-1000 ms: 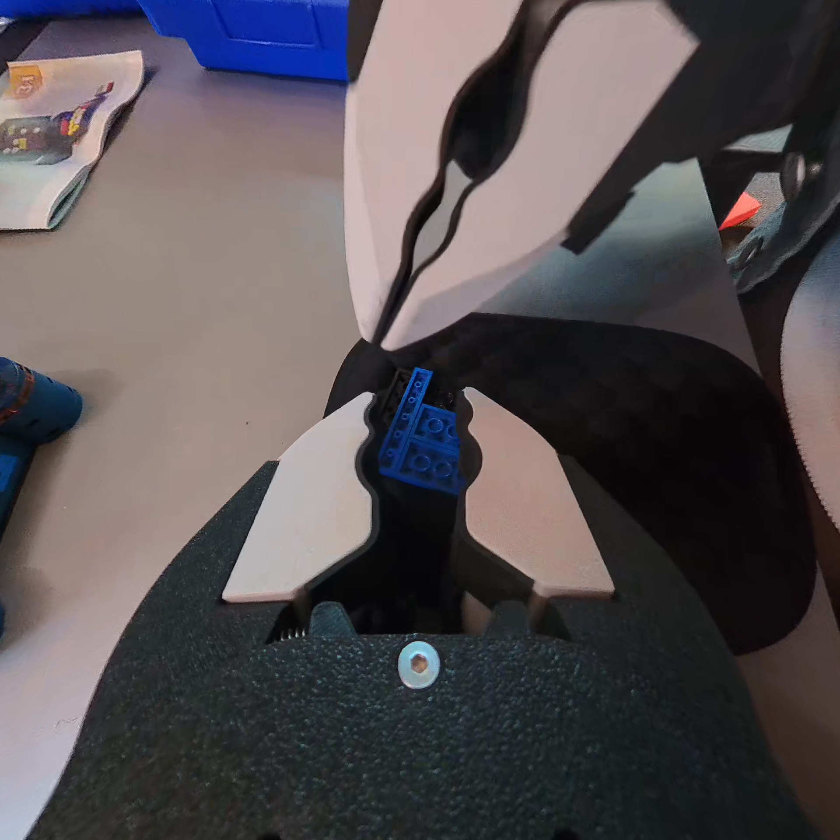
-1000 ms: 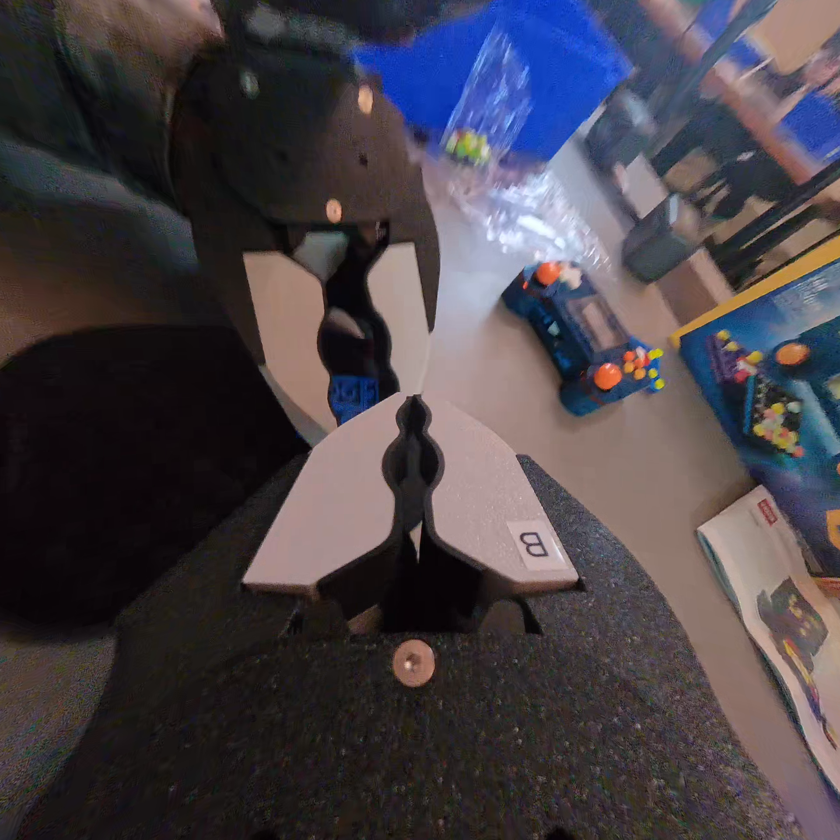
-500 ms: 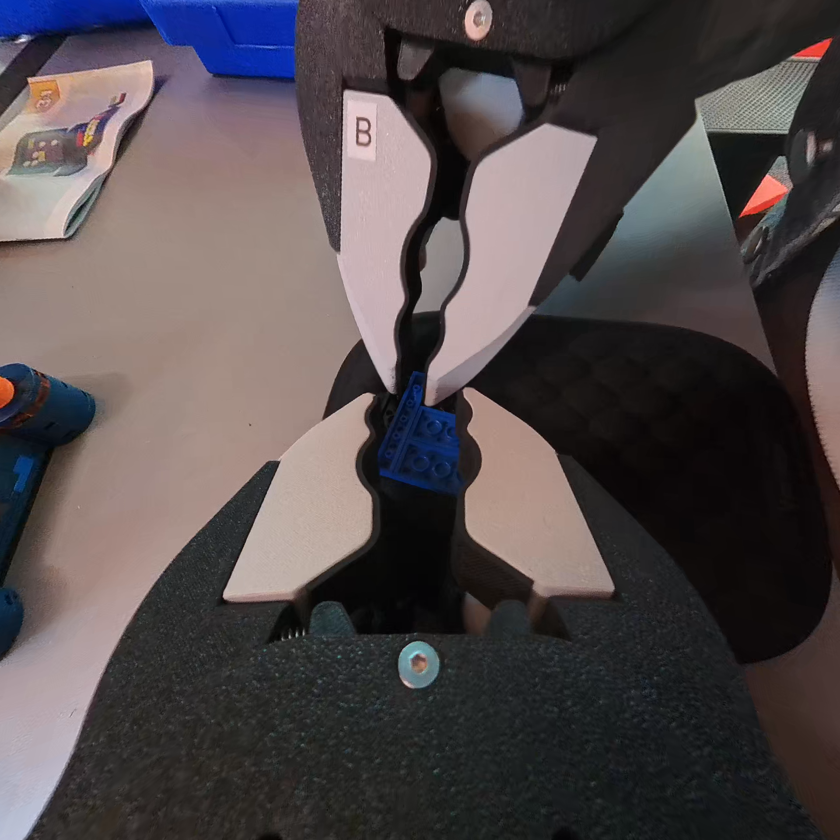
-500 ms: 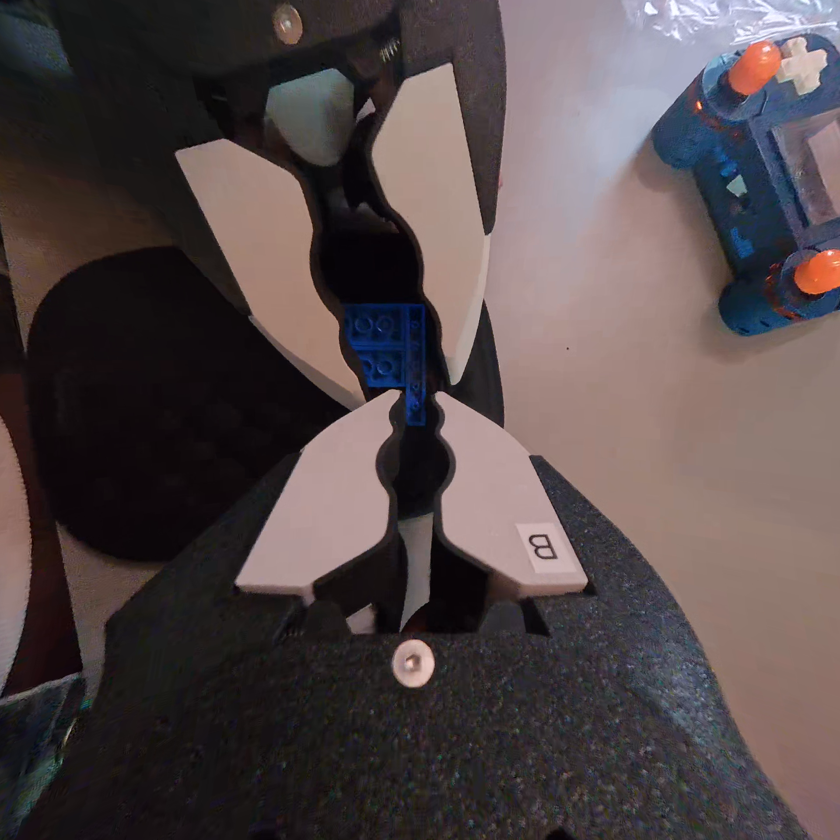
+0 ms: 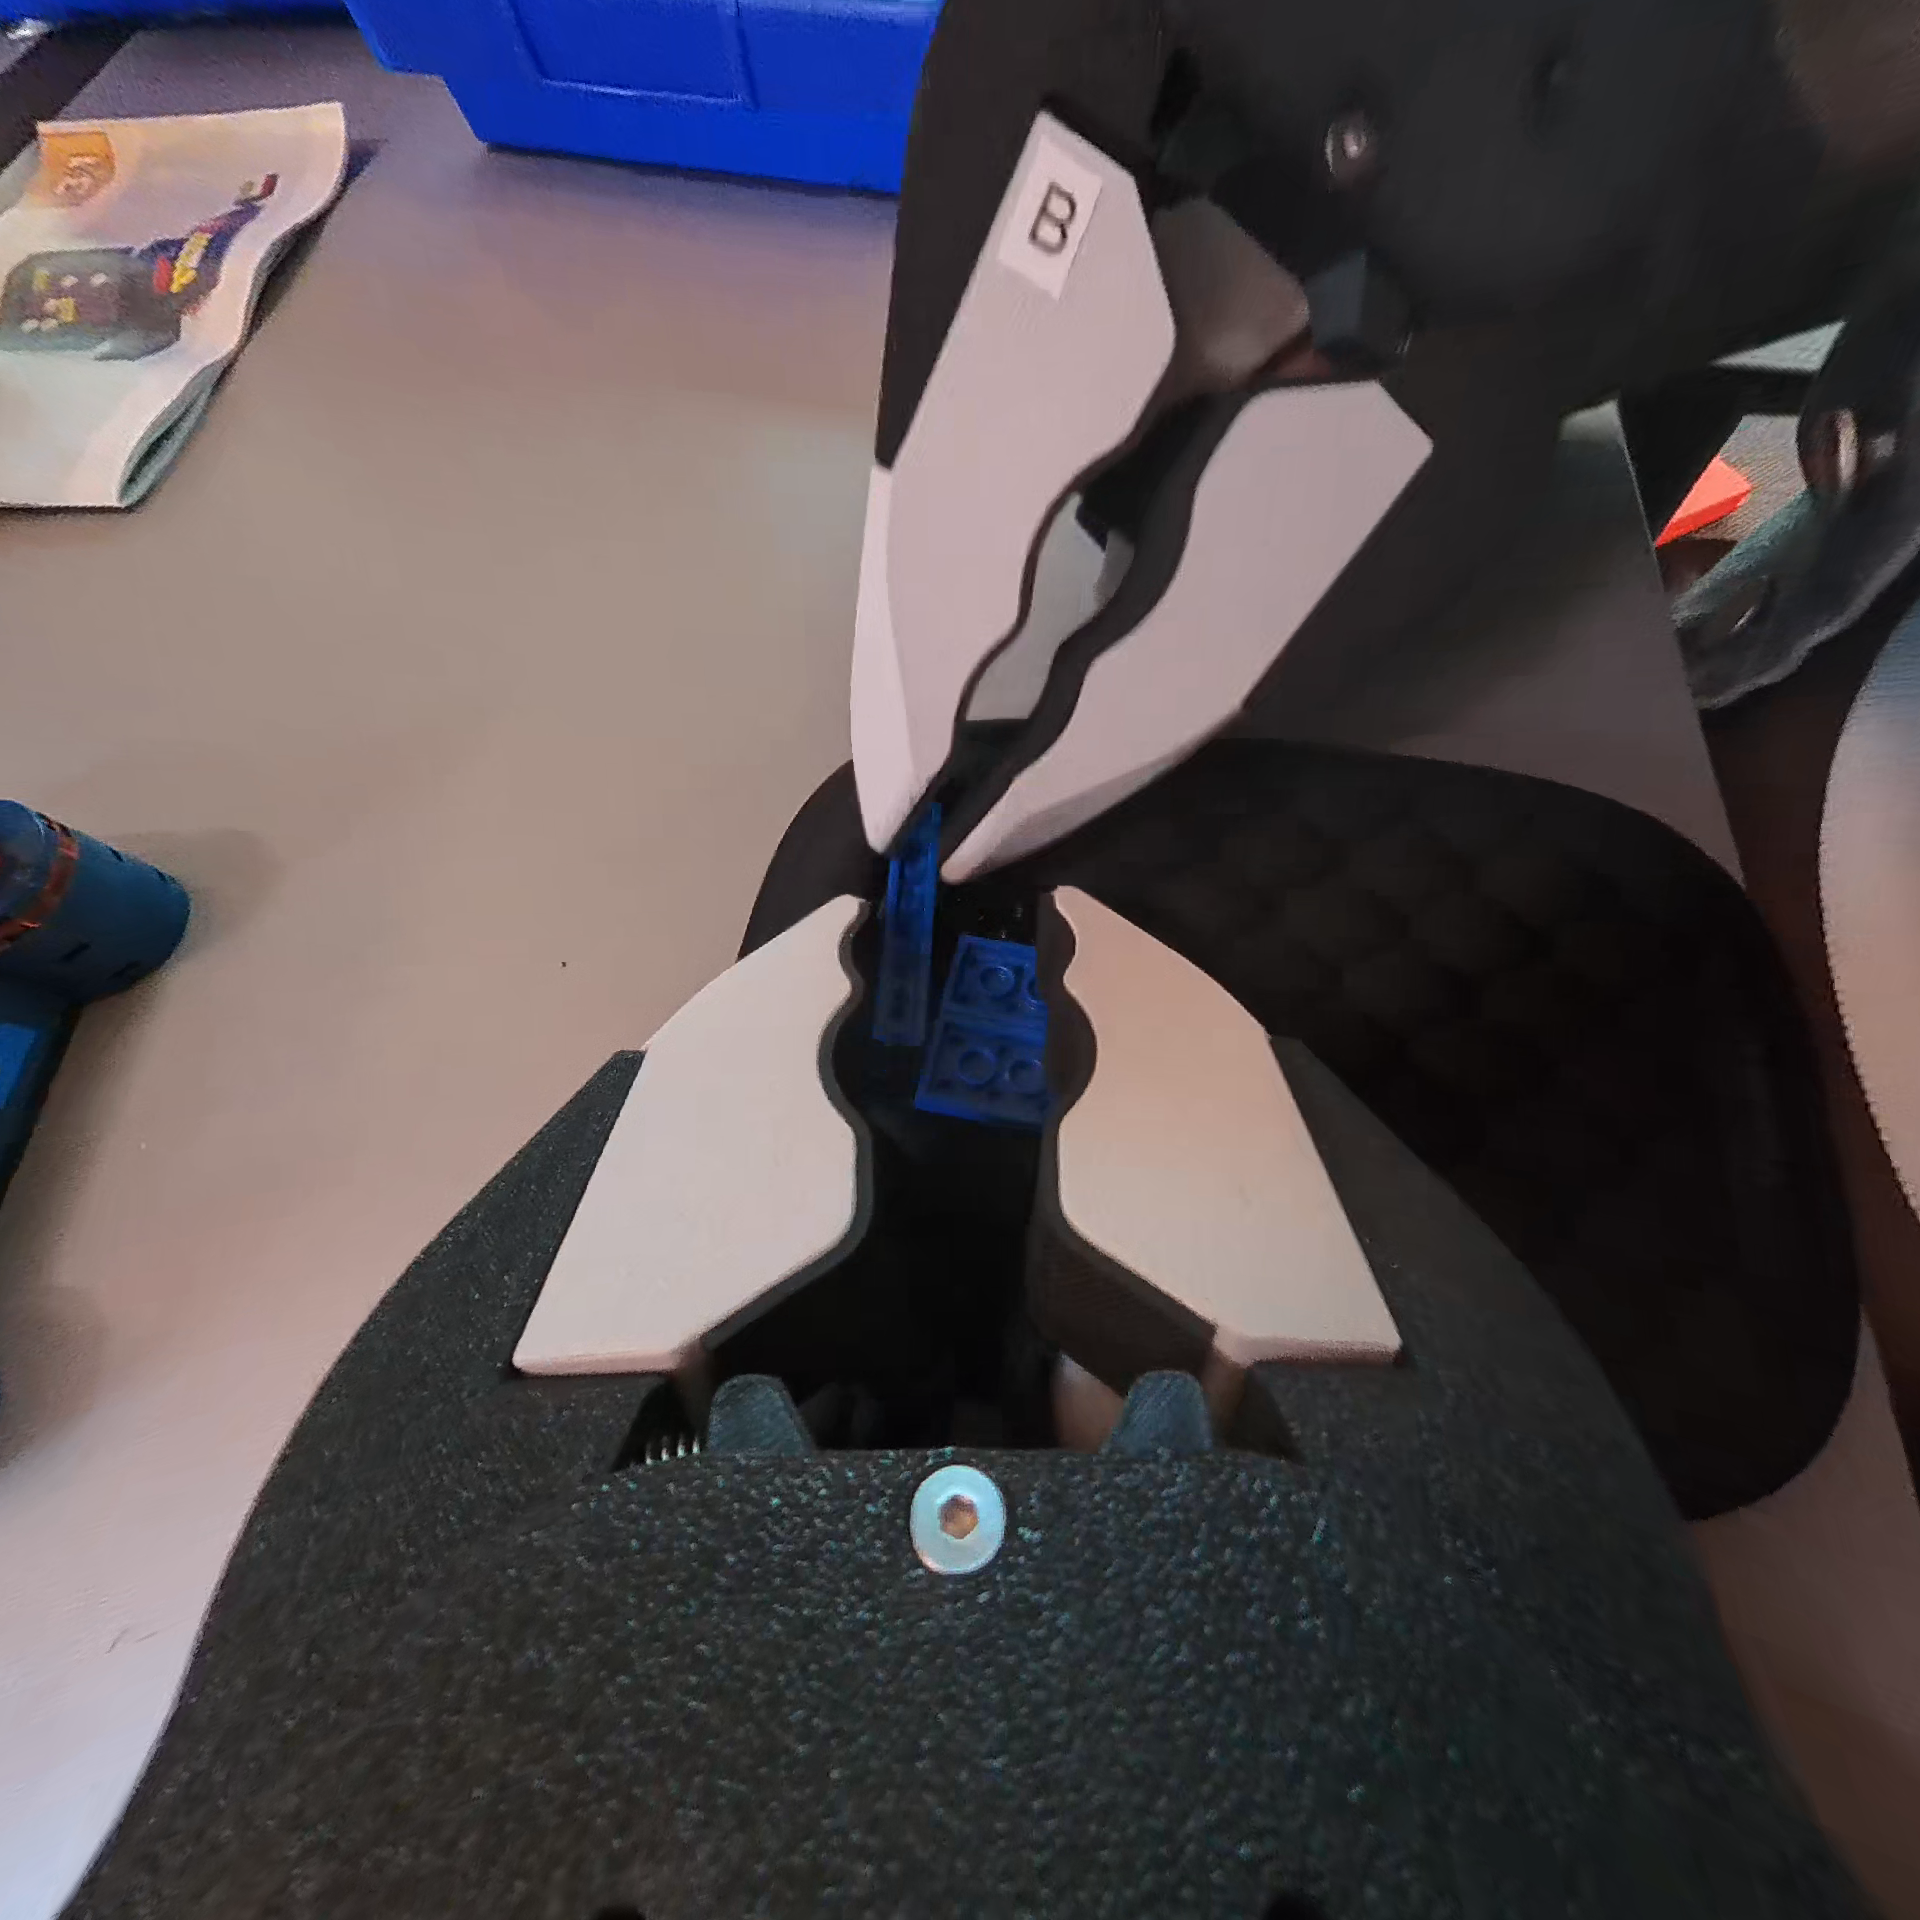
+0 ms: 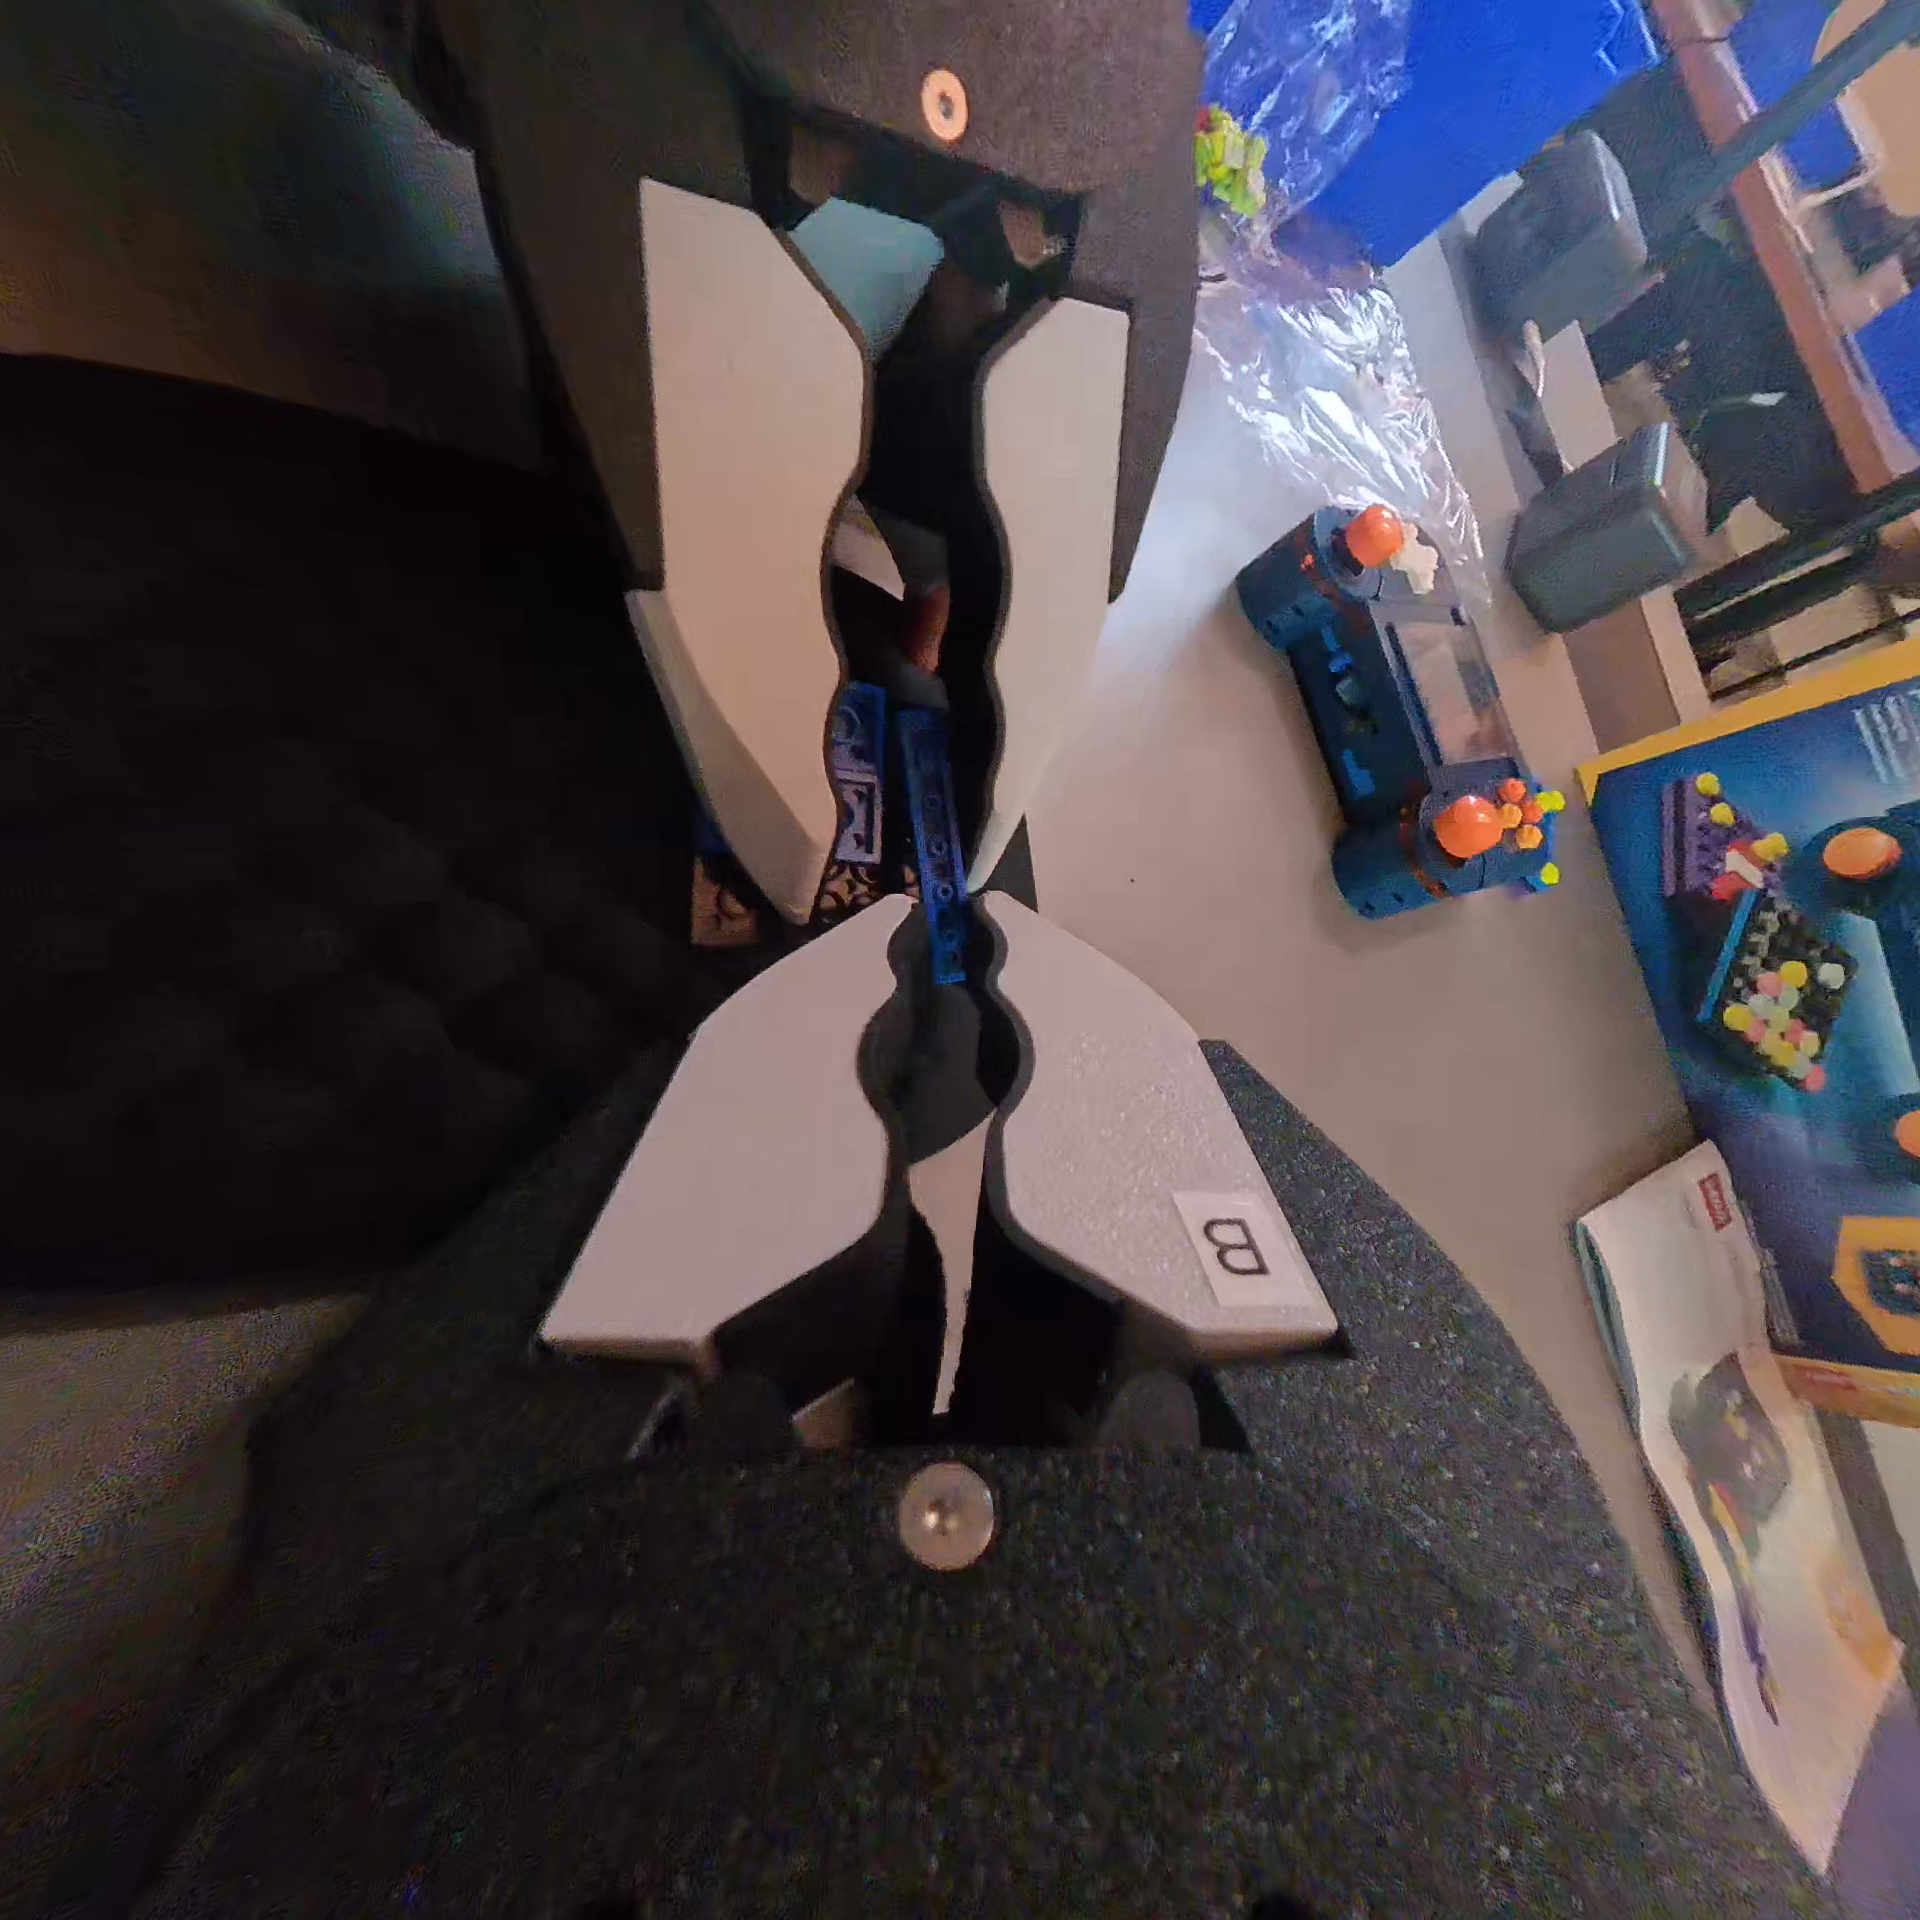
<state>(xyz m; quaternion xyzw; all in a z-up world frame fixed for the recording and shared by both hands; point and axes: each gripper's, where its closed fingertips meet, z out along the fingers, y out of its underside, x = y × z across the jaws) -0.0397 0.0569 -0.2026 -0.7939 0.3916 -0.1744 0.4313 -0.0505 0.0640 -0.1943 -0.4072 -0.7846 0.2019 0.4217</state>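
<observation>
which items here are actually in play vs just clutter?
In play:
- left claw, holding blue brick block
- right claw, pinching thin blue strip

Clutter:
- brick-built controller
- booklet
- set box
- plastic bag
- blue bin

Your left gripper (image 5: 956, 935) points forward with its two pale fingers (image 5: 727, 1143) partly closed, clamped on a small blue brick piece (image 5: 992, 1029) between their wavy inner edges. Your right gripper (image 5: 925, 847) comes in from the upper right, angled down and tip to tip with the left. Its fingers are nearly together, pinching the end of a thin blue strip (image 5: 909, 935). In the right wrist view the same strip (image 6: 945, 883) sits between the right gripper's (image 6: 951, 914) tips.
</observation>
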